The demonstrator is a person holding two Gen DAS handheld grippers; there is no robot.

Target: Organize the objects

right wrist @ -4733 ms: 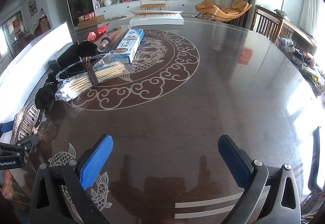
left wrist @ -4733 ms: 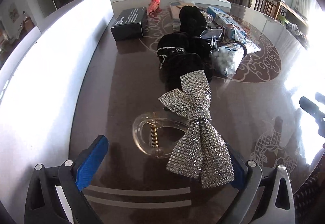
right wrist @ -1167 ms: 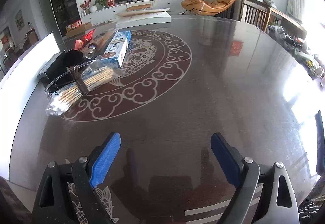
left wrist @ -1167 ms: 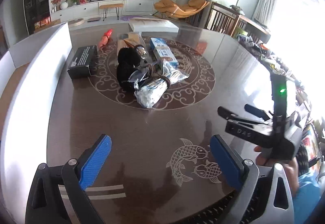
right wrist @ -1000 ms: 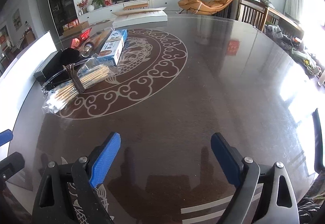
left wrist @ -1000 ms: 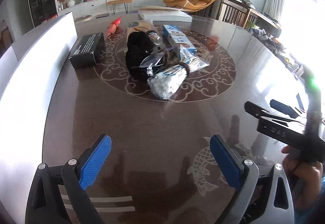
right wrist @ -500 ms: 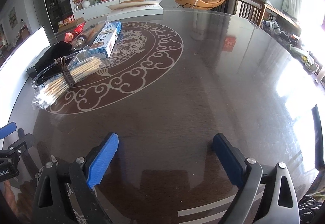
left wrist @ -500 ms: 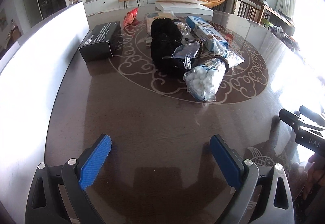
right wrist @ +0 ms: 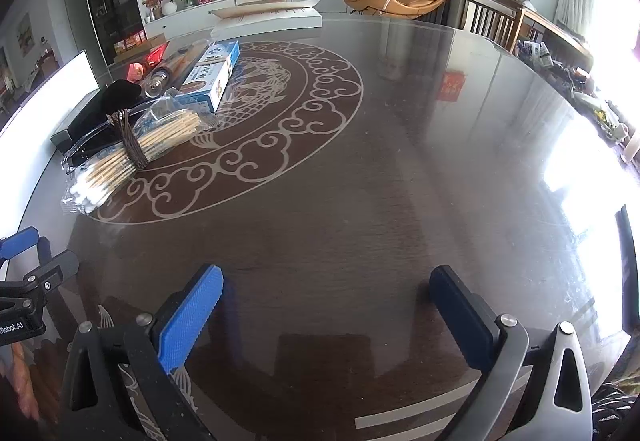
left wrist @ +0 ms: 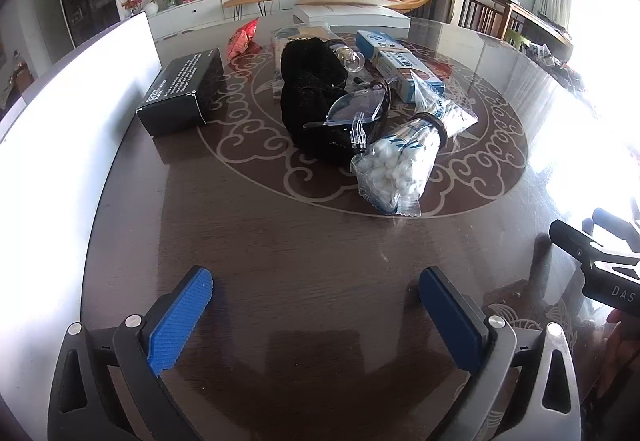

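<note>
Clutter heap sits well ahead of the left claw [left wrist: 316, 305], on the pale scroll-pattern ring. Nearest item: crinkled clear bag of cotton swabs [left wrist: 394, 165], white tips bunched at the end facing the claw, a dark band around its middle. Just behind it, a fuzzy black bundle [left wrist: 310, 89] with clear plastic glasses [left wrist: 352, 109] resting against it. Beyond: long blue-and-white carton [left wrist: 400, 67], a small glass bulb [left wrist: 352, 61]. Left of the heap, a matte black rectangular box [left wrist: 182, 91].

Left claw: ribbed blue pads wide apart, empty, over bare glossy dark wood-grain tabletop [left wrist: 280, 241].

Right claw [right wrist: 326, 315]: jaws opening, nothing between them; the heap lies far ahead to its left.
</note>
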